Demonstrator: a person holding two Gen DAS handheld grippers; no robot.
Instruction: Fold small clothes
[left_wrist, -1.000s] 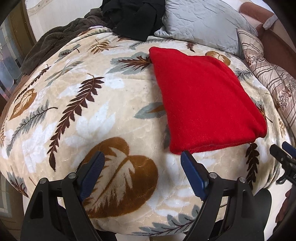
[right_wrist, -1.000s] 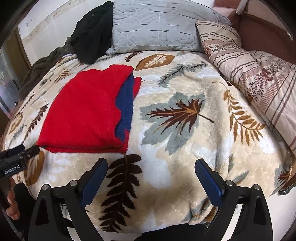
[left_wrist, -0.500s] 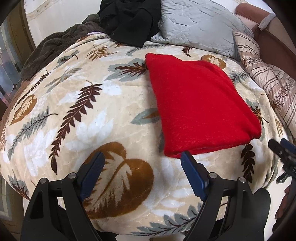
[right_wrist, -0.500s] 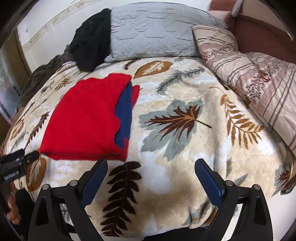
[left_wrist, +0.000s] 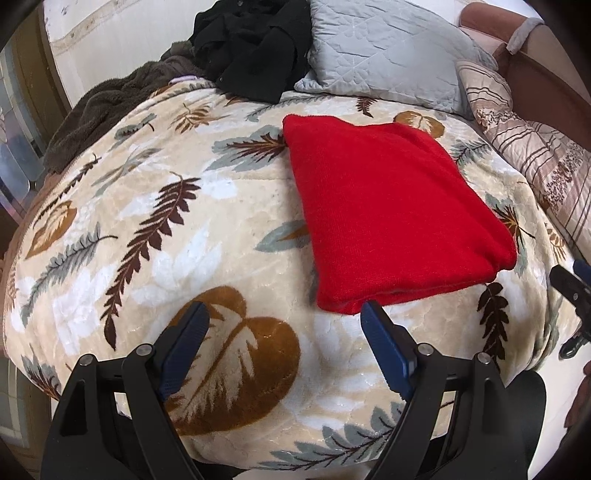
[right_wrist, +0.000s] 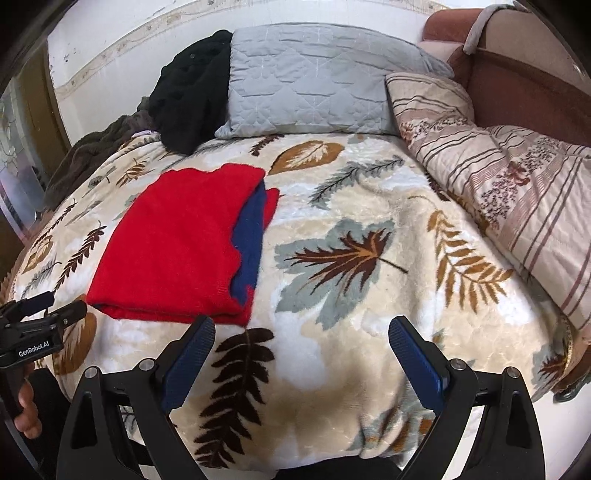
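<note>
So the red garment (left_wrist: 391, 218) is folded into a neat rectangle and lying flat on the leaf-print blanket (left_wrist: 155, 236), right of centre in the left wrist view. In the right wrist view it sits in the left half of the frame, and along its right edge you can see a blue layer (right_wrist: 253, 236) peeking out from between the red folds — can't tell if that's lining or a second piece.

Left gripper (left_wrist: 284, 332) is at the bottom of its own frame, jaws spread wide with nothing between them. Its right fingertip (left_wrist: 373, 314) overlaps the near edge of the red garment in the picture, but I can't tell if it actually touches. Right gripper (right_wrist: 301, 338) looks the same — released, wide apart, only blanket between the blue pads, and it's off to the lower right of the garment, not on it.

You can also spot the left gripper at the far left edge of the right wrist view, with a bit of the person's hand (right_wrist: 26, 406) below it.

Background stuff, all along the top of the frames: a grey quilted pillow (right_wrist: 310, 85), a black pile of clothing (right_wrist: 192, 96) just left of it, a dark brown fuzzy throw (left_wrist: 107, 110) at upper left, and a striped floral quilt (right_wrist: 517, 192) on the right side.
</note>
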